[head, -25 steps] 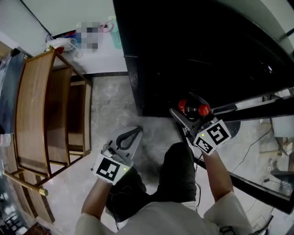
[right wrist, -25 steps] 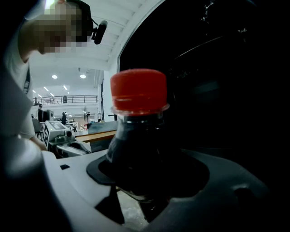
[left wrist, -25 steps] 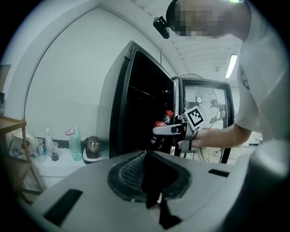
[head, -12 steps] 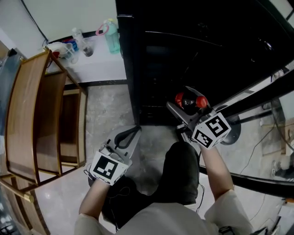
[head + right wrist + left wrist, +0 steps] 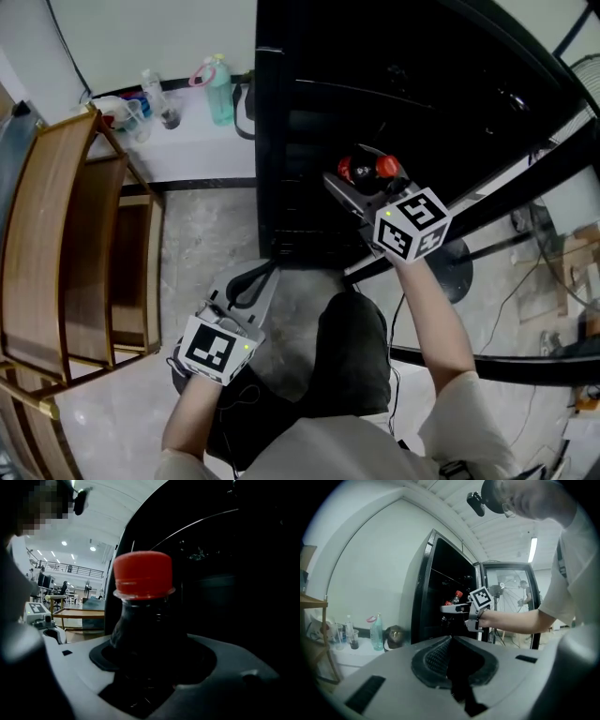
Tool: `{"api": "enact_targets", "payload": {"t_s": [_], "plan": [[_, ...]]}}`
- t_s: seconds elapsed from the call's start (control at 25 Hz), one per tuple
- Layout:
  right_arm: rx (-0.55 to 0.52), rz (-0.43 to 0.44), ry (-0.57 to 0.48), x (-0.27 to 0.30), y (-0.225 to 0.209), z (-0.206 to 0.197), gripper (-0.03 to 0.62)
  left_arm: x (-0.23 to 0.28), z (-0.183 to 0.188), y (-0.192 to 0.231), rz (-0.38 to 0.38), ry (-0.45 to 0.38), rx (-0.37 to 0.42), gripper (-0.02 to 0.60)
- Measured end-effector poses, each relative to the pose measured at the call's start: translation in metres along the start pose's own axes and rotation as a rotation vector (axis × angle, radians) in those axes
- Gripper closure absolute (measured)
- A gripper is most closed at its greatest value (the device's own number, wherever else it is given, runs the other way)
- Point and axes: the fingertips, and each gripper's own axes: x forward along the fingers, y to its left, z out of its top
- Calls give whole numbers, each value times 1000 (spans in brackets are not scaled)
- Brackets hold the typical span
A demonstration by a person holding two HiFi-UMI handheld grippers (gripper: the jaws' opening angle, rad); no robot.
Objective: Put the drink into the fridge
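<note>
The drink is a dark bottle with a red cap (image 5: 361, 169). My right gripper (image 5: 364, 184) is shut on it and holds it upright in front of the black fridge (image 5: 309, 112), whose inside is dark. In the right gripper view the bottle (image 5: 140, 620) fills the space between the jaws, with the fridge interior (image 5: 234, 573) behind it. The left gripper view shows the bottle (image 5: 457, 596) at the fridge's opening (image 5: 440, 597). My left gripper (image 5: 255, 281) hangs low over the floor, shut with nothing in it.
A wooden shelf unit (image 5: 56, 234) stands at the left. A white counter (image 5: 187, 141) beside the fridge carries a green bottle (image 5: 217, 92) and cups. Black bars and a round stand base (image 5: 461, 270) lie to the right of my right arm.
My right gripper has carried the bottle up and forward, closer to the fridge's opening. The left gripper has stayed low in much the same place.
</note>
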Motion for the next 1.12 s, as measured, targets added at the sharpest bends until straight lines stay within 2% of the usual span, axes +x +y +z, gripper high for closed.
{"api": "enact_targets", "payload": {"t_s": [0.16, 0.32, 0.68, 1.12], "plan": [[-30, 6, 18, 24, -5, 5, 287, 12, 11, 3, 2, -6, -11, 572], [-38, 12, 55, 47, -12, 0, 287, 18, 21, -3, -10, -30, 17, 572], [-19, -15, 154, 93, -44, -16, 286, 16, 0, -10, -6, 0, 21, 572], [31, -36, 269, 135, -63, -43, 284, 21, -1, -12, -1, -24, 30, 572]]}}
